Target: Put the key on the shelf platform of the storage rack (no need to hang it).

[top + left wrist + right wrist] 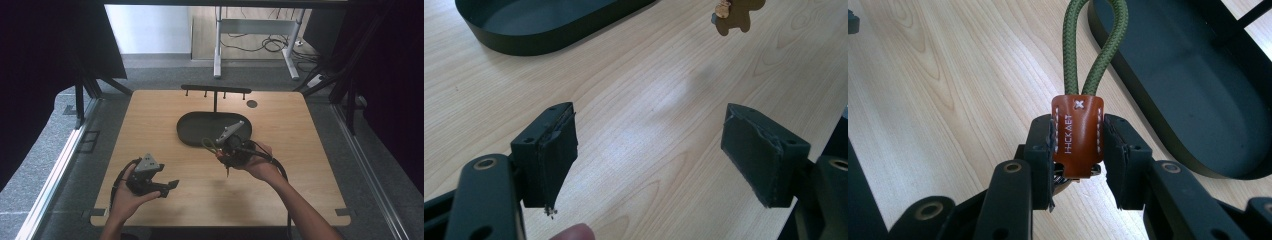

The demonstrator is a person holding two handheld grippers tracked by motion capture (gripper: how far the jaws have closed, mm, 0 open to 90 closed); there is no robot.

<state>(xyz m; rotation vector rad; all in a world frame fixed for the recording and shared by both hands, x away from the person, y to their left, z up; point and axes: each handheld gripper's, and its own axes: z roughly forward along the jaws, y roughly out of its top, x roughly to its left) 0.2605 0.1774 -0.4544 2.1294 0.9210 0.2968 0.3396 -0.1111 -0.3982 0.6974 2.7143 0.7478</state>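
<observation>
A: Landmark for this entry is the dark oval tray [200, 131], which sits on the wooden bench [150, 115] toward its far edge. A black rack with small pegs [216, 90] stands just behind the tray.

B: Right gripper [226, 153]?

A: Held in the right hand [257, 165] just in front of the tray's near rim, toward its right end. In the right gripper view its fingers [1040, 150] are closed on a brown leather tab [1077, 135] with white stitching and stamped lettering. A green cord loop [1095, 45] rises out of the tab, toward the tray.

B: Anything under the tab?

A: Something metallic shows just below it between the fingers; too hidden to identify. In the left gripper view a small tan piece [731, 15] hangs above the bench to the right of the tray; the top edge crops it.

B: Left gripper [169, 187]?

A: Well in front of the tray, toward the bench's near left, held in the left hand [127, 197]. Fingers [549, 155] spread wide apart with bare bench between them, gripping nothing.

B: Tray contents?

A: The visible part of the interior looks bare.
</observation>
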